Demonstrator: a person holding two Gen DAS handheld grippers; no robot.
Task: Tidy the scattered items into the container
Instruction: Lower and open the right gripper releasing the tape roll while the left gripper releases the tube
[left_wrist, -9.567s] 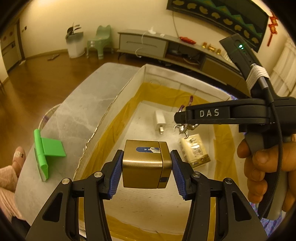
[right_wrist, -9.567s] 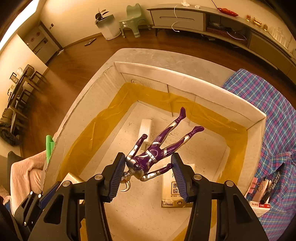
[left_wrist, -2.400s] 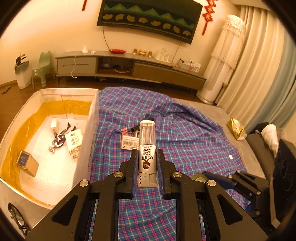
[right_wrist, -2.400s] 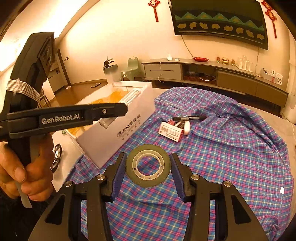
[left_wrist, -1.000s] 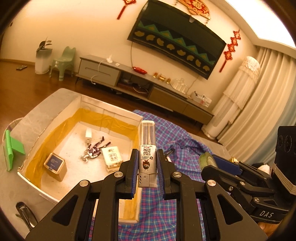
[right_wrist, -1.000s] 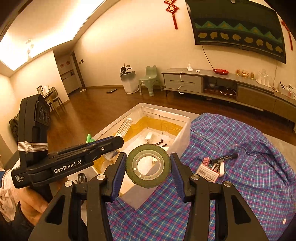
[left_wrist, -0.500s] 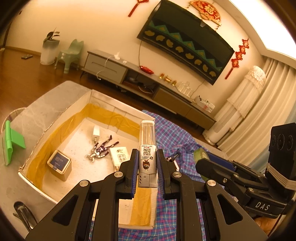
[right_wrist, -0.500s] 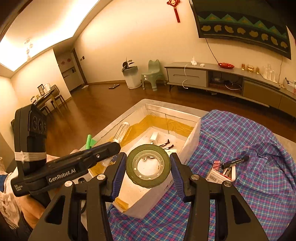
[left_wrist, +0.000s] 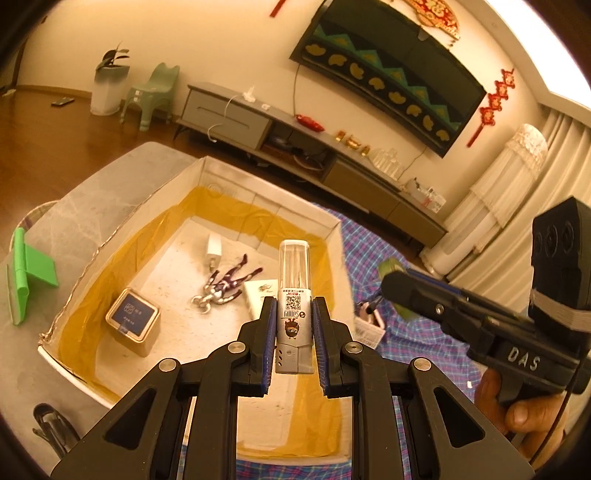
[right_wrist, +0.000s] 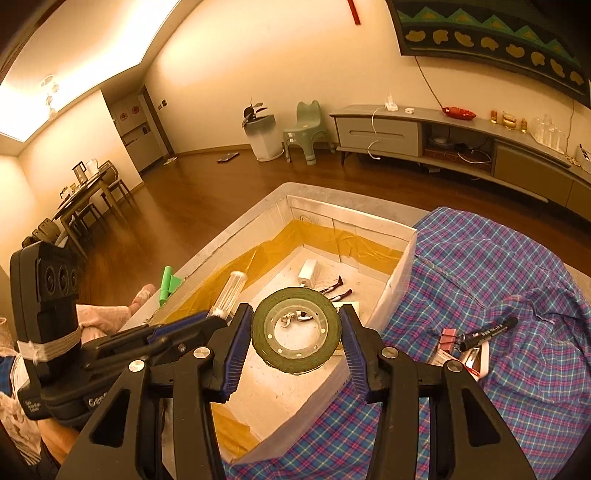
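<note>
My left gripper (left_wrist: 294, 339) is shut on a clear-topped tube with a silver label (left_wrist: 294, 295), held upright above the near right part of the white box (left_wrist: 325, 218). The box is lined with yellow tape and holds a gold cube (left_wrist: 133, 320), a purple figure (left_wrist: 226, 284), a white charger (left_wrist: 213, 245) and a small pack (left_wrist: 258, 291). My right gripper (right_wrist: 295, 338) is shut on a roll of green tape (right_wrist: 295, 329), which hangs over the box's (right_wrist: 404, 254) near wall. The left gripper (right_wrist: 207, 323) with its tube (right_wrist: 229, 293) shows at the left of the right wrist view.
A checked cloth (right_wrist: 517, 295) covers the table right of the box and carries a black marker (right_wrist: 489, 330), a pink clip (right_wrist: 448, 338) and a labelled packet (left_wrist: 365, 330). A green stand (left_wrist: 27, 271) and glasses (left_wrist: 48, 428) lie on the grey table left of the box.
Both grippers have moved left toward the box and lower; the tube now hangs over the box's inside and the tape roll over its near wall. Both grips are unchanged.
</note>
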